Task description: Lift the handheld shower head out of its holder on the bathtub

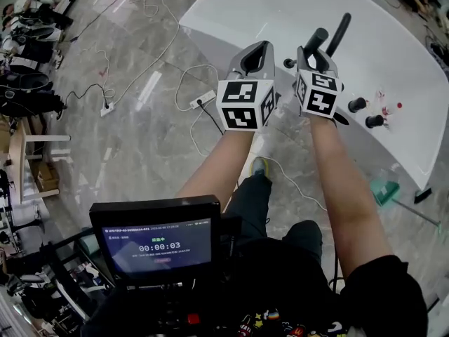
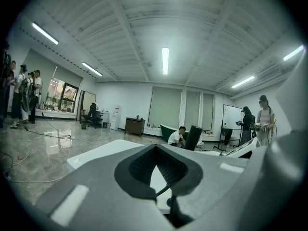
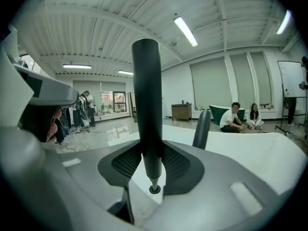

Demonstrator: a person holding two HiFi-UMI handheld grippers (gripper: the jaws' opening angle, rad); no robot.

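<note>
on the left, a small screen (image 1: 158, 244) sits low in front of the person, and white cables (image 1: 186, 83) lie on the grey floor. the left tongs (image 1: 258, 51) are held up beside the white bathtub (image 1: 280, 12). in the left gripper view, the left tongs (image 2: 155, 147) have their tips pressed together with nothing between them. just to their right, the right tongs (image 1: 313, 56) are over the bathtub rim. the right tongs (image 3: 147, 150) are closed around the black shower head handle (image 3: 147, 95), with a pad touching it on each side. the handle stands straight up, and its thin bottom tip meets the small round holder (image 3: 154, 189) on the bathtub. a thinner black bar (image 3: 202, 129) stands just behind it. further right, two black knobs (image 1: 366, 112) sit on the rim.
</note>
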